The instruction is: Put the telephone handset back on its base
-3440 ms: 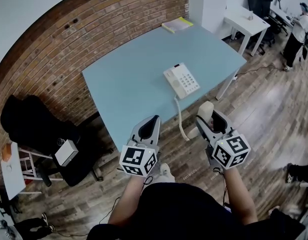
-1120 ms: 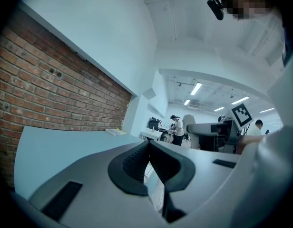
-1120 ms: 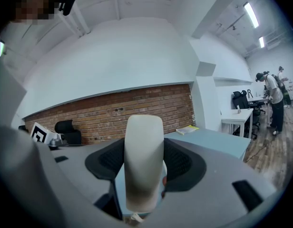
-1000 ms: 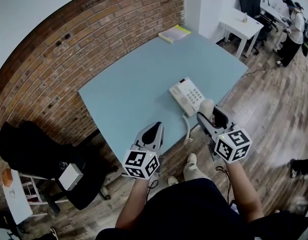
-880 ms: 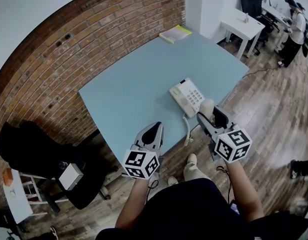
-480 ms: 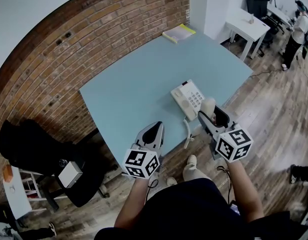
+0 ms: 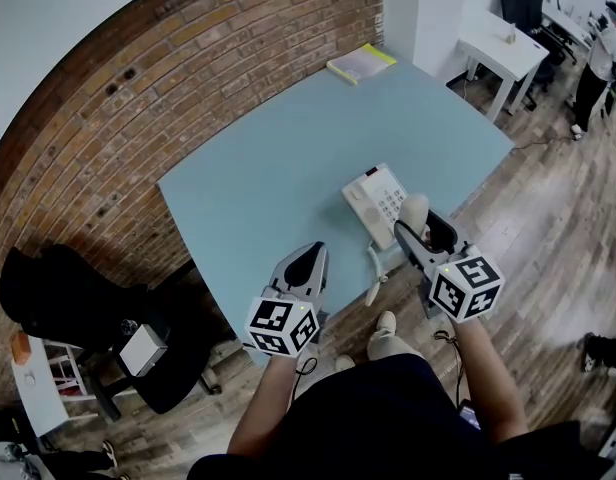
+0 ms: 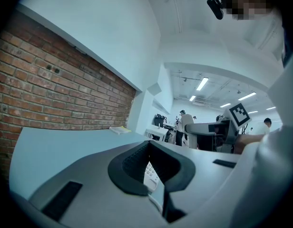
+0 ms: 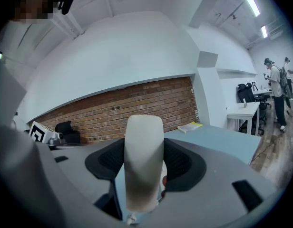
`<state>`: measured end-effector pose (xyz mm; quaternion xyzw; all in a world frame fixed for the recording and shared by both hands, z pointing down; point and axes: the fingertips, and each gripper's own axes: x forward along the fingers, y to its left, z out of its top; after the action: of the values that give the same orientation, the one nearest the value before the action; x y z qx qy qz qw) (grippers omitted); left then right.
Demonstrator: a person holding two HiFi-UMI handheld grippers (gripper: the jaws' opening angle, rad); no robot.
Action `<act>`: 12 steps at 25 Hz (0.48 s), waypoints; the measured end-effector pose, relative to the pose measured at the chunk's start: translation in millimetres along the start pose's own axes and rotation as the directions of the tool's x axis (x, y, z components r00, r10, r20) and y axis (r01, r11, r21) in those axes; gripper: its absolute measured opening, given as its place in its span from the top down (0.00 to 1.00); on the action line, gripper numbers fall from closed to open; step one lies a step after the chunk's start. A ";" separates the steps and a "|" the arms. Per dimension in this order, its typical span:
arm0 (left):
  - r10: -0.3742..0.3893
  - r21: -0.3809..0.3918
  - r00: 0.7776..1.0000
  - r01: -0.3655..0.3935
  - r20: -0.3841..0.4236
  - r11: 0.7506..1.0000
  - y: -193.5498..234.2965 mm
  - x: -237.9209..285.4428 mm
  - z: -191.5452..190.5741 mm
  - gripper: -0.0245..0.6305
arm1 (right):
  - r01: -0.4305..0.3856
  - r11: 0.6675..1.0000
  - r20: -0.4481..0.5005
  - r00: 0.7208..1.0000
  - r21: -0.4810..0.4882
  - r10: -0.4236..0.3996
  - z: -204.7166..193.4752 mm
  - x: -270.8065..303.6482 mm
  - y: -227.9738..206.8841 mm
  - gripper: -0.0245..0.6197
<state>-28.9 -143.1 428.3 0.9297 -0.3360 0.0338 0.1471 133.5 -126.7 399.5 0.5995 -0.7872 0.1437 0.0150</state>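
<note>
1. Your right gripper (image 7: 420, 230) is clamped on the handset (image 9: 143, 156). In the right gripper view both dark pads press its sides.
2. The handset stands on end between those jaws, its rounded end toward 12 o'clock in that view and its lower end toward 6 o'clock.
3. In the head view the handset sits over the near edge of the table (image 7: 268, 168), just beside the base (image 7: 373, 198), at about 5 o'clock from it. Whether the 2 touch cannot be told.
4. The base lies flat on the table near that edge, keypad up, its cradle side bare.
5. The cord (image 7: 374, 273) drops from the base's near end toward 6 o'clock, over the table edge.
6. Your left gripper (image 7: 306, 260) is at about 8 o'clock from the right one, well apart from the base, its tips at the table's near edge.
7. Its jaws are drawn together and hold nothing. The left gripper view shows only a narrow slit between them, with the keypad seen through it.
8. A yellow book (image 7: 360, 63) lies at the table's far end, at 12 o'clock from the base.
</note>
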 end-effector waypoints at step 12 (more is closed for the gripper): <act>0.034 -0.013 0.999 -0.034 -0.021 0.999 11.0 41.8 0.9 0.95 | -0.035 0.999 -0.026 0.999 0.029 0.036 2.6 33.5 -35.8 0.58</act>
<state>-3.6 -177.0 436.9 0.9225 -0.3503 0.0438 0.1564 158.5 -167.5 411.0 0.5836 -0.7954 0.1630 0.0146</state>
